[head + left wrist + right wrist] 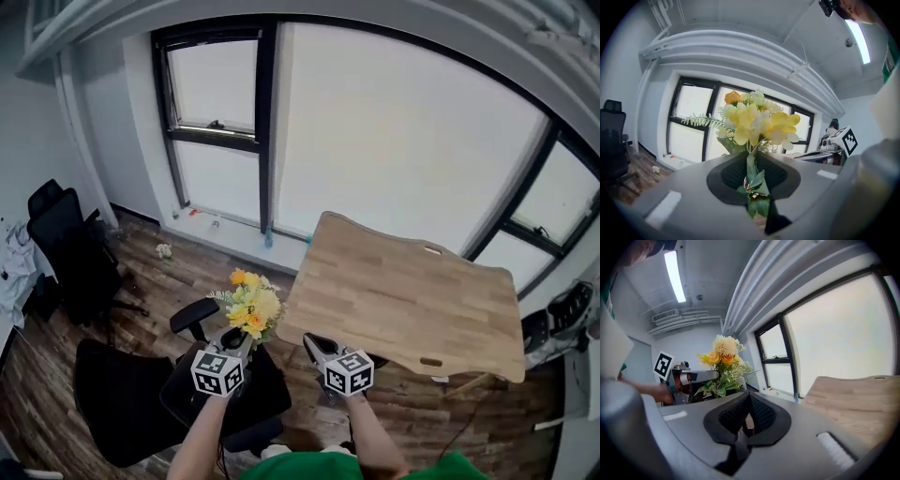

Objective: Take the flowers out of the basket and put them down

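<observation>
Flowers point(757, 119): a yellow and orange bunch with green fern sprigs, held up in the air by the stems. No basket is seen in any view.

The stems and lower leaves are pinched between the pads of the left gripper point(751, 164), its jaws drawn narrow onto them. In the head view the bunch is found over the dark wood floor, just left of the near corner of the wooden table point(403, 300) and above a black office chair point(194, 317). The right gripper point(748, 404) is held alongside with its jaws brought together and nothing carried between them. The tabletop is seen bare.

Step judged: the lifting out appears done, and the carry toward a resting place is in hand. The putting down is not yet done.

Next move, as judged: the bunch is to be brought over the bare tabletop and lowered until the stems and blooms are supported, most likely laid on its side. Only then are the jaws to be parted. The hold is on thin stems only, so tilting is best kept gentle.
</observation>
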